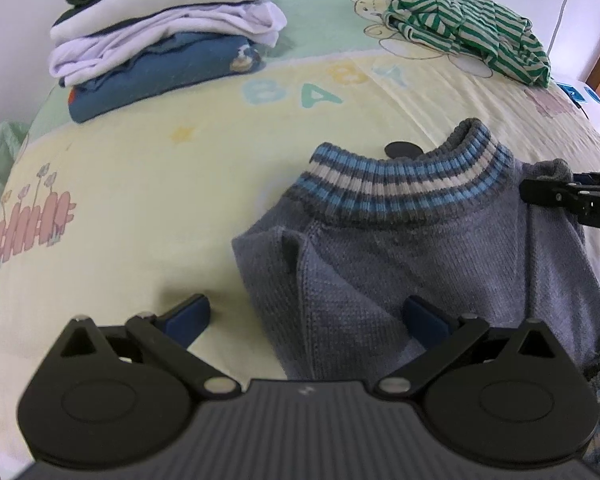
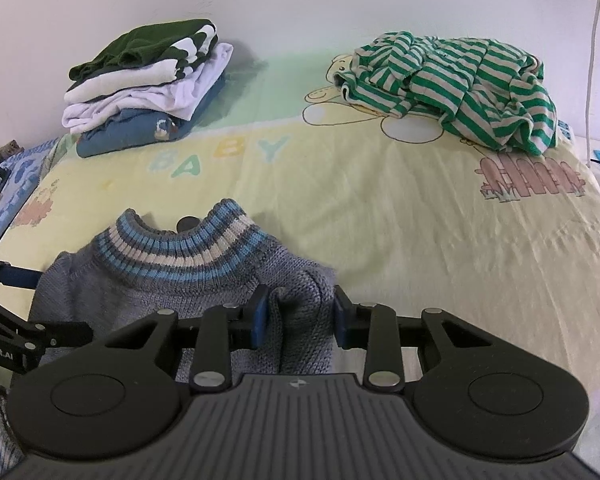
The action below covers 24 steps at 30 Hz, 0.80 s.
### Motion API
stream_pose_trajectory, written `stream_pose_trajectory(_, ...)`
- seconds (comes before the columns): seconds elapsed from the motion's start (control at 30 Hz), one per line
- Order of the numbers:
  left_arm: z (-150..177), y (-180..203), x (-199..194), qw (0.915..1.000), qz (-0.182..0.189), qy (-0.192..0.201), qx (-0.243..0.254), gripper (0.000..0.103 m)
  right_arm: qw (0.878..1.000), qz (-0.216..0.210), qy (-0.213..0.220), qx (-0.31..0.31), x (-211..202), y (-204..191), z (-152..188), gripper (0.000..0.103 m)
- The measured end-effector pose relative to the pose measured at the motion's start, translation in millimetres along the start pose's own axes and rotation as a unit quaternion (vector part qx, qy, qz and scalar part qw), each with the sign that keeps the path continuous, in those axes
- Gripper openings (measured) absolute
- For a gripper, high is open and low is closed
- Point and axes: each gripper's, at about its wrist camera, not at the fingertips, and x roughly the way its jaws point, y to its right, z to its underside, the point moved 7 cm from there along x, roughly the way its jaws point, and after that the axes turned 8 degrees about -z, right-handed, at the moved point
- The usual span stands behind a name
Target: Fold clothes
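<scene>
A grey-blue knitted sweater (image 1: 412, 248) lies in the lower right of the left wrist frame and lower left of the right wrist frame (image 2: 172, 284), its ribbed collar striped blue, white and grey, one shoulder bunched. A folded stack of clothes (image 2: 148, 88) sits upper left. A crumpled green-and-white striped garment (image 2: 460, 88) lies upper right.

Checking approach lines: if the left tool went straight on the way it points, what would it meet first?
Most likely the grey knit sweater: its folded left edge lies between the open left tool pads. Depth is unclear, but nothing else shows in that line.
</scene>
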Motion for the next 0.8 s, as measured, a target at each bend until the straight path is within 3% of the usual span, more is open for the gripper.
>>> stream_pose_trajectory(0.4, -6, -1, 3, 0.9997, 0.012, -0.004, 0.023, 0.103, 1.0, 0.003, 0.007, -0.007, 0, -2, 1, 0.035)
stream_pose_trajectory(0.8, -10, -1, 6, 0.9999, 0.009, -0.002, 0.014, 0.103, 1.0, 0.008, 0.005, -0.009, 0, -2, 1, 0.035)
